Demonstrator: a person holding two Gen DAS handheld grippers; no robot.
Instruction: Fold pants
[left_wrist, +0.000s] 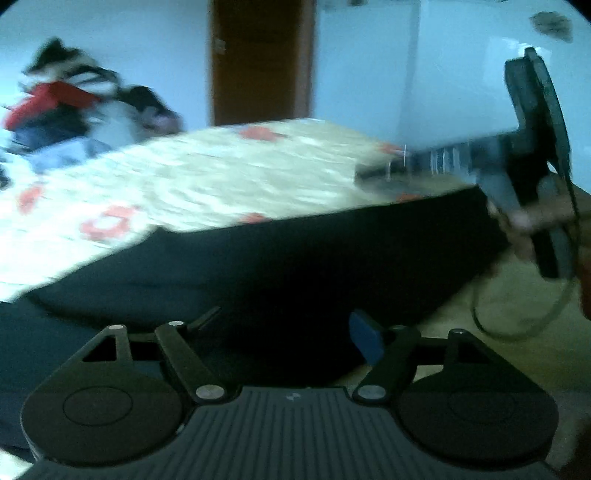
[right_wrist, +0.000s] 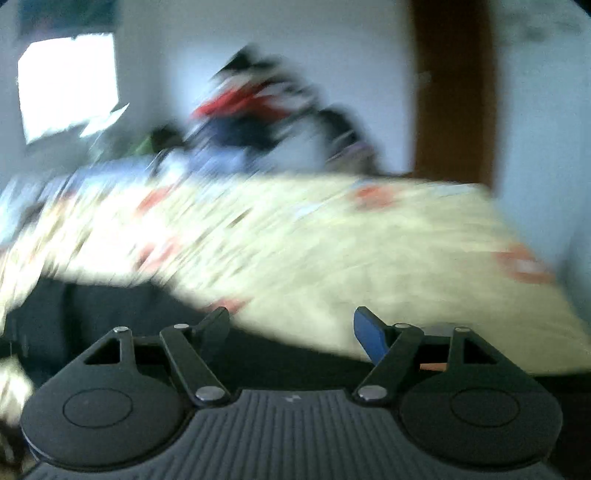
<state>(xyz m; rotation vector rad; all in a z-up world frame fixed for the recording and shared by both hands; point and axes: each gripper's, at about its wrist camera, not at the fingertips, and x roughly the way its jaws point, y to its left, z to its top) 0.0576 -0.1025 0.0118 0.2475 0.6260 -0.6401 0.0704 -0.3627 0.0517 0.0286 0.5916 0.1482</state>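
Dark pants (left_wrist: 277, 266) lie spread on a bed with a cream sheet printed with red flowers (left_wrist: 207, 177). My left gripper (left_wrist: 291, 332) is open, its fingers wide apart just above the dark cloth, holding nothing. The other gripper (left_wrist: 373, 173) shows in the left wrist view at the right, held by a hand over the far edge of the pants. In the right wrist view my right gripper (right_wrist: 295, 328) is open over the sheet (right_wrist: 332, 251), with the dark pants (right_wrist: 110, 310) below and to the left. Both views are blurred by motion.
A pile of mixed clothes (left_wrist: 74, 107) sits at the back of the bed against the wall; it also shows in the right wrist view (right_wrist: 258, 122). A brown door (left_wrist: 258, 62) is behind the bed. A bright window (right_wrist: 66, 85) is at the left.
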